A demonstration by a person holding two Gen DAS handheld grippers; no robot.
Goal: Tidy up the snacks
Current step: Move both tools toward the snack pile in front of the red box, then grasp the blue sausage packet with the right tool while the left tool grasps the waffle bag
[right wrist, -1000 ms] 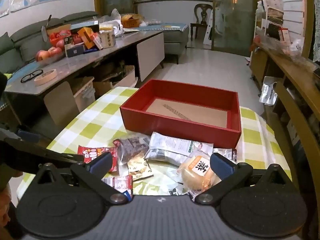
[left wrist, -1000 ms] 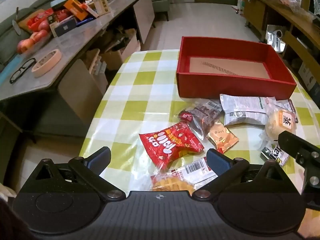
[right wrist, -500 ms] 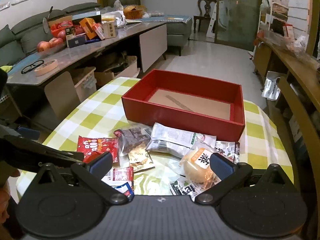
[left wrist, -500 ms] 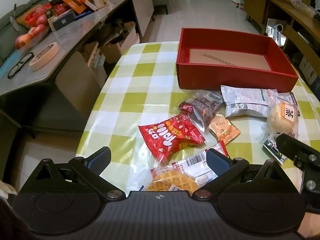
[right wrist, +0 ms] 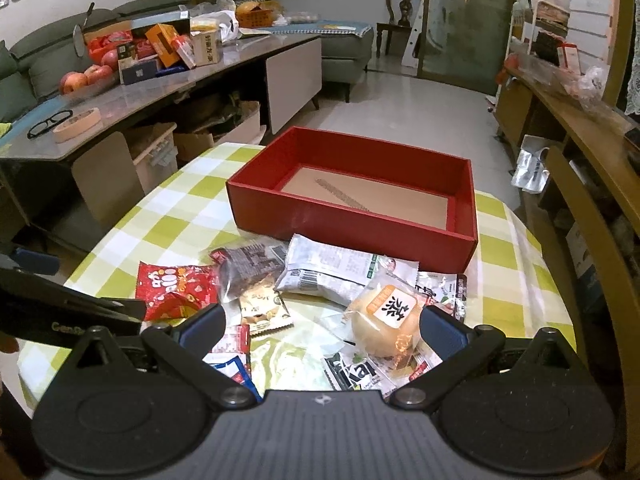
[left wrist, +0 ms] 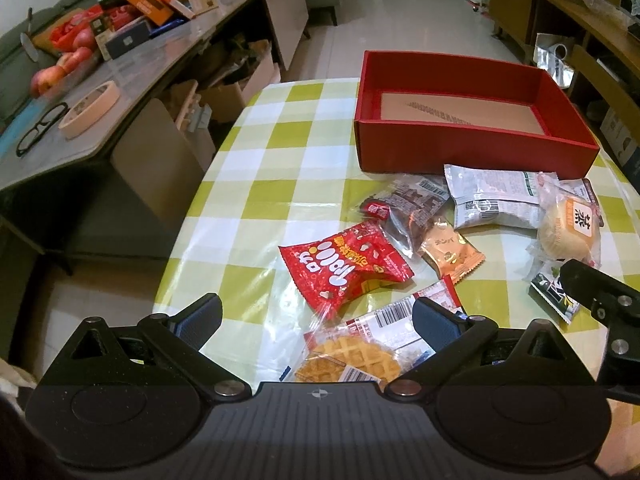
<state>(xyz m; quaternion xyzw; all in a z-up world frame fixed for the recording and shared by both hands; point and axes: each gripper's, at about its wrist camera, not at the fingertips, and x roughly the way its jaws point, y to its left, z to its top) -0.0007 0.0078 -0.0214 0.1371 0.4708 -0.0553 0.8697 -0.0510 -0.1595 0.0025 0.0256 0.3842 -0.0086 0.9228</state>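
A red box with a bare cardboard floor stands at the far side of the checked table. In front of it lie several snack packs: a red candy bag, a waffle pack, an orange sachet, a dark brownie pack, a silver bag and a wrapped bun. My left gripper hangs open over the waffle pack. My right gripper is open above the bun and a black-and-white wrapper.
A long grey sideboard at the left carries apples, boxes, glasses and a tape roll. Cardboard boxes sit on the floor beneath it. A wooden chair and shelf stand at the right.
Both grippers have drawn back and risen slightly, so the snacks and the box show further ahead. Both stay open; nothing on the table has moved.
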